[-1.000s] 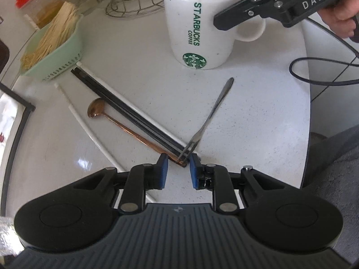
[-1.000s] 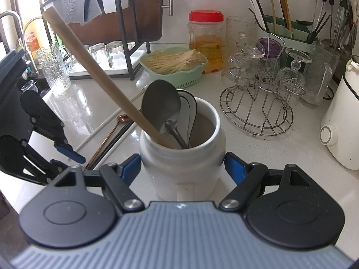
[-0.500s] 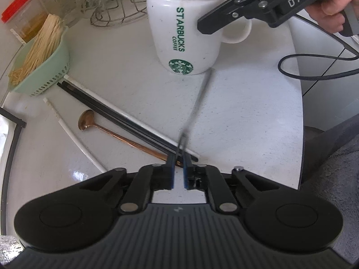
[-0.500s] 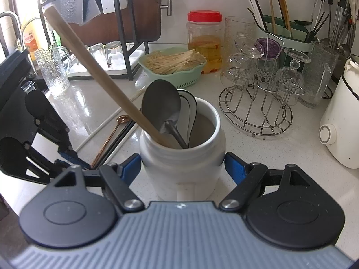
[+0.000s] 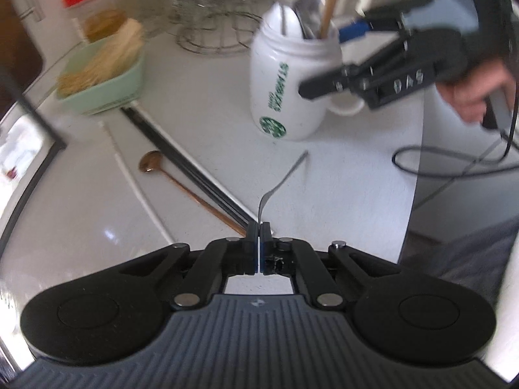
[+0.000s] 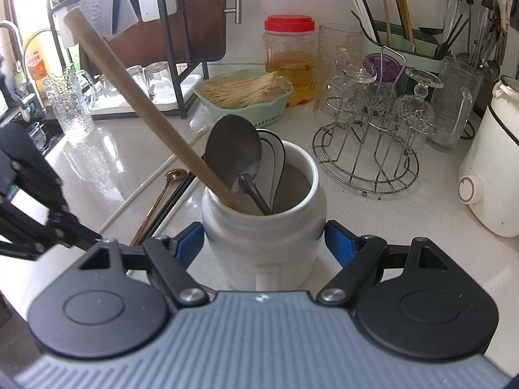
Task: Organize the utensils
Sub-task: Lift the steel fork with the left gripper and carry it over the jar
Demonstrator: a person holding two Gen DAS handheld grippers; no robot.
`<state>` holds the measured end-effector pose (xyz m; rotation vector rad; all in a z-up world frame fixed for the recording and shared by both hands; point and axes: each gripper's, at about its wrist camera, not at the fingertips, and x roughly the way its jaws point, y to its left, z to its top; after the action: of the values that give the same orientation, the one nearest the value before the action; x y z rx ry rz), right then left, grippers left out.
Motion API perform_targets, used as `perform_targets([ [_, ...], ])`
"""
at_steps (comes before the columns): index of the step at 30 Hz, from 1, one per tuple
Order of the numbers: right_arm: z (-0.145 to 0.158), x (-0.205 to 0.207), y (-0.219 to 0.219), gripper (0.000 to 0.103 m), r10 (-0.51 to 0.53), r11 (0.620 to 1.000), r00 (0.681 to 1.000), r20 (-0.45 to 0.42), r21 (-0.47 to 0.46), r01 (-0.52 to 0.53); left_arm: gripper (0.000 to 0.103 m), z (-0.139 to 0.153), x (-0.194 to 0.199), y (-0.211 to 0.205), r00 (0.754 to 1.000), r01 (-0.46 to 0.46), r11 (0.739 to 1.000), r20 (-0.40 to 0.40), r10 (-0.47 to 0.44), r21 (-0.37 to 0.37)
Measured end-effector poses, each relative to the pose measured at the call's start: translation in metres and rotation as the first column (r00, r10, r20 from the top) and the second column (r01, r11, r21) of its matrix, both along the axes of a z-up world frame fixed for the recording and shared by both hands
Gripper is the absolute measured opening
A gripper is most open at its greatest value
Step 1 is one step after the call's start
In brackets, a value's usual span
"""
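Left claw pinching fork at tine end, handle raised off surface. Fork: light, stiff, slippery steel; thin grip may pivot. Right claw spread, hugging mug, contact unclear.

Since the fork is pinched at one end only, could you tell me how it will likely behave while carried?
The fork looks thin, stiff metal, so it should not droop. The left gripper clamps only the tine end, so the long handle may pivot or slip.
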<state>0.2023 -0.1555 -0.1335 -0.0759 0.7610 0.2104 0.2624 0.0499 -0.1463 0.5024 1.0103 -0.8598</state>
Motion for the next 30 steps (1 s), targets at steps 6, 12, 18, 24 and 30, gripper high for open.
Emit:
perform_targets([
  [6,-0.001,-0.002,0.003,0.083,-0.008,1.000,1.000,0.000,-0.003,0.008,0.001,0.022,-0.007,0.010,0.992,-0.118,0.993,0.039,0.119,-0.016],
  [12,-0.001,-0.005,0.009,0.083,0.000,1.000,1.000,0.007,-0.002,0.000,0.000,0.044,-0.004,0.019,0.981,-0.182,0.983,0.068,0.182,-0.010],
  [18,-0.002,-0.010,0.017,0.083,0.010,1.000,1.000,0.021,0.000,-0.010,0.000,0.071,0.001,0.025,0.965,-0.238,0.971,0.111,0.238,-0.008],
  [24,-0.004,-0.012,0.024,0.083,0.005,1.000,0.999,0.037,0.001,-0.005,0.000,0.084,0.002,0.023,0.957,-0.256,0.967,0.144,0.253,0.005],
  [30,-0.005,-0.013,0.028,0.083,0.004,1.000,0.999,0.042,0.007,-0.004,0.000,0.106,0.001,0.015,0.959,-0.229,0.973,0.174,0.225,0.004],
])
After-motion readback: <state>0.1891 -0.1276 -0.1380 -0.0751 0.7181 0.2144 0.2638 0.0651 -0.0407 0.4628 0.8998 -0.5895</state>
